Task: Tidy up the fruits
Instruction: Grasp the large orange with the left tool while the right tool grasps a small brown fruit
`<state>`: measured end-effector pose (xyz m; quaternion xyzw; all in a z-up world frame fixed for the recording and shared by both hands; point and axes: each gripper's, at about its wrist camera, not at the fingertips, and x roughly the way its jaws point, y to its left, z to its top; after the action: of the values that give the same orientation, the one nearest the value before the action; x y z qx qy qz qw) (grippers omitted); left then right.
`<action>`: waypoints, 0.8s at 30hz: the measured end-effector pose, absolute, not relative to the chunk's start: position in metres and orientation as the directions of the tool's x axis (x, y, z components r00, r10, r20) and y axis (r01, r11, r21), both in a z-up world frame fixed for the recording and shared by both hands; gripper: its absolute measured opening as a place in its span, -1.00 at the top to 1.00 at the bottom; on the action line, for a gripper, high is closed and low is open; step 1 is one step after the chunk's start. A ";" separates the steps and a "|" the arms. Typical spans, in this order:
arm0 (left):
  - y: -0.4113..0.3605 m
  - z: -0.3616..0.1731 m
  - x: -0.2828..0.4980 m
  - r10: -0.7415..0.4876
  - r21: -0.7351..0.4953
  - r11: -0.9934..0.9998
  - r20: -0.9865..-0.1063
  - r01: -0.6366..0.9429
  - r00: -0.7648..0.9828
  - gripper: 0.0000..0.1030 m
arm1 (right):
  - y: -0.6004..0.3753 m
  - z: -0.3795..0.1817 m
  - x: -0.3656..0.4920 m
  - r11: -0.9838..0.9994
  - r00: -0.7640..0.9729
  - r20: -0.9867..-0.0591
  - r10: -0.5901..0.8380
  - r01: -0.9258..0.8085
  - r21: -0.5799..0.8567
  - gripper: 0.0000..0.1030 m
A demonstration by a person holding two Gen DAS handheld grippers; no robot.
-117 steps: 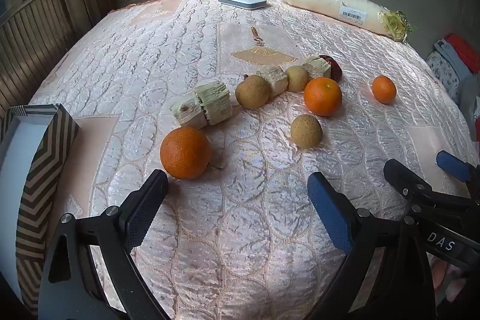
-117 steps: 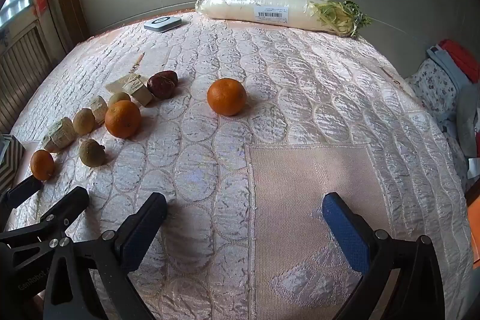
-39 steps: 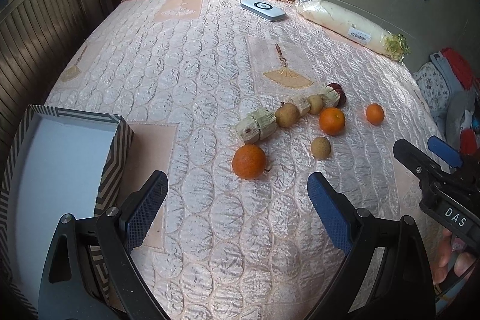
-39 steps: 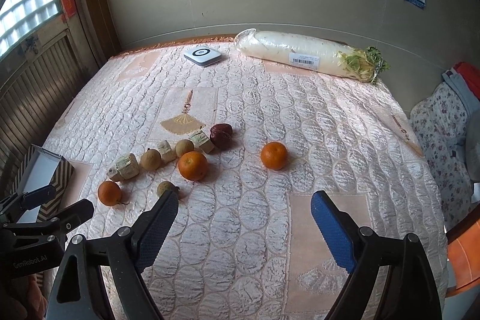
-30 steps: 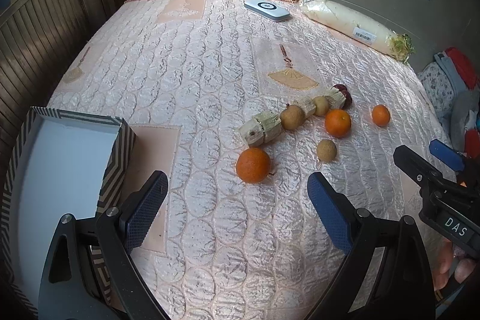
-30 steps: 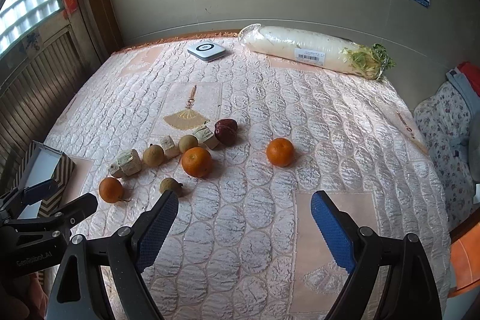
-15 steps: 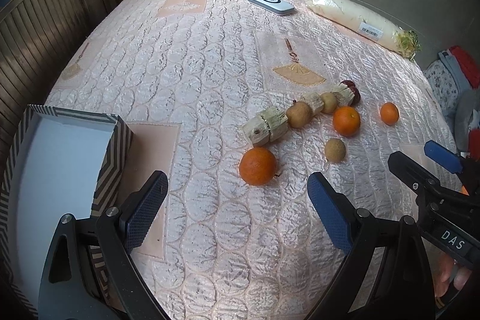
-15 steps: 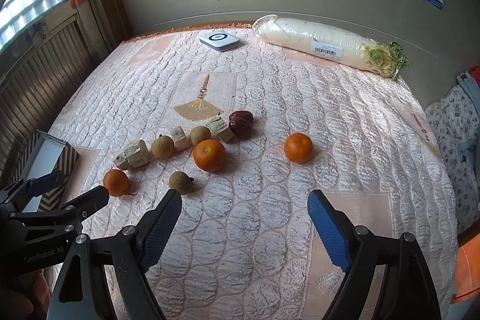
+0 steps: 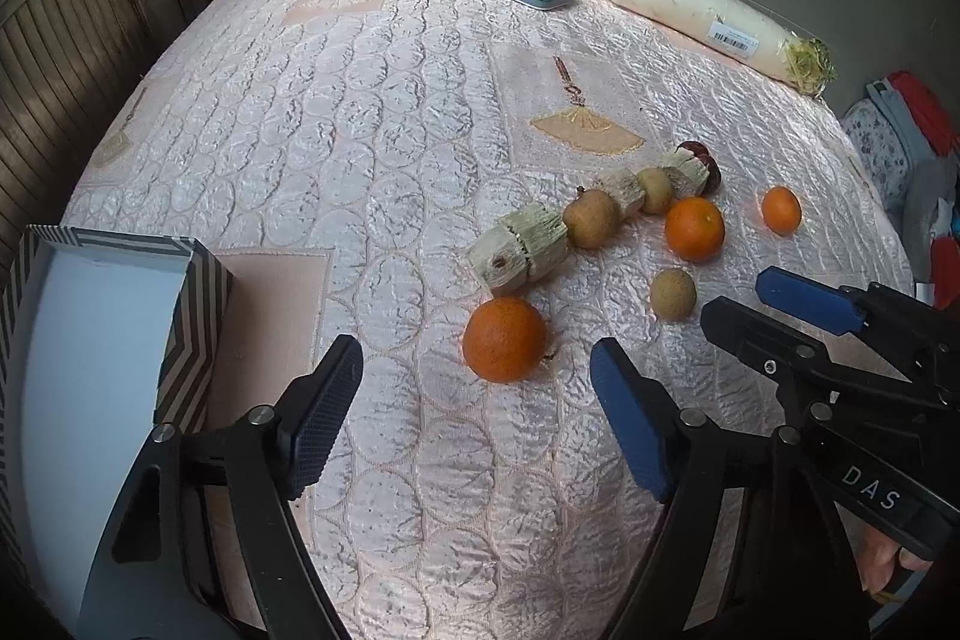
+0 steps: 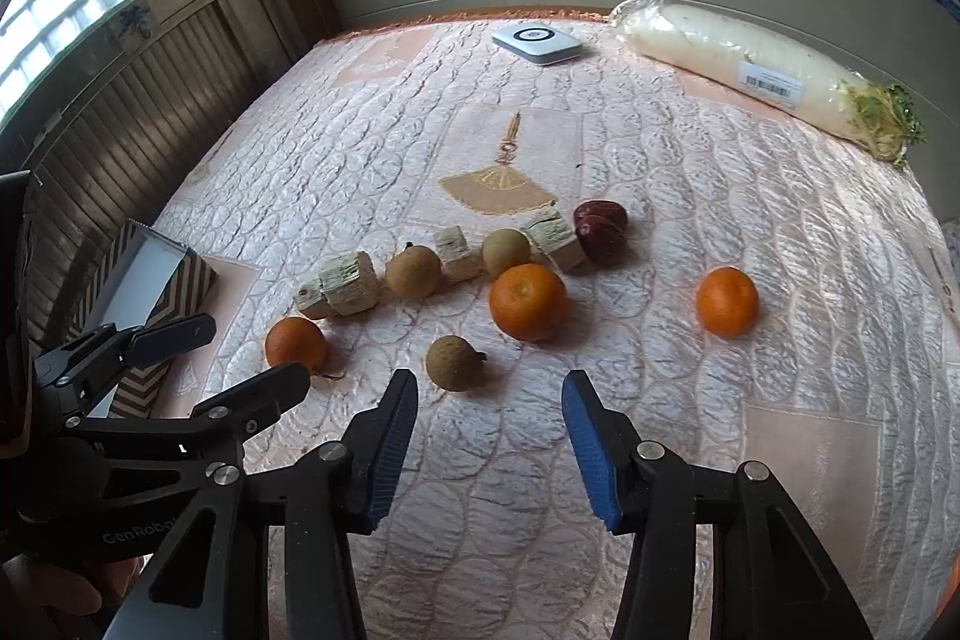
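On the pink quilted bedspread (image 9: 384, 148), fruit lies scattered mid-surface. Left gripper (image 9: 477, 403) hovers low, jaws spread wide, nothing between them. Nearest orange (image 9: 505, 339) sits just ahead of its fingertips, slightly right of centre in the gap's line, not touching either pad. Striped box (image 9: 186, 316) stands to the left of this gripper, its pale inside showing.

Right gripper (image 10: 489, 415) also held with jaws apart, empty. Small brown round fruit (image 10: 454, 354) lies just beyond its left fingertip; larger orange (image 10: 528, 302) sits farther ahead, roughly centred between the fingers. Third orange (image 10: 726, 302) lies apart to the right.

Behind these runs a row: pale fibrous cut chunks (image 10: 348, 287) alternating with two more brown fruits (image 10: 413, 270), ending at a dark red fruit (image 10: 600, 228). Wrapped white radish (image 10: 744, 75) and a flat white device (image 10: 536, 39) lie at the far edge.
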<state>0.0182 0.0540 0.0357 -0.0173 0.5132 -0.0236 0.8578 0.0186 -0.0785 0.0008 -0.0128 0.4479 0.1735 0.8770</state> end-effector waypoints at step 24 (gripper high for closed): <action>0.101 0.072 0.007 -0.123 -0.146 0.989 -0.858 -0.007 0.498 0.53 | -0.044 0.021 0.020 0.879 0.487 -0.778 0.397 -0.444 0.171 0.61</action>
<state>0.0070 0.1013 0.0715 -0.0651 0.4996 -0.0337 0.8631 0.0199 -0.0439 0.0208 -0.0265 0.4435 0.2440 0.8620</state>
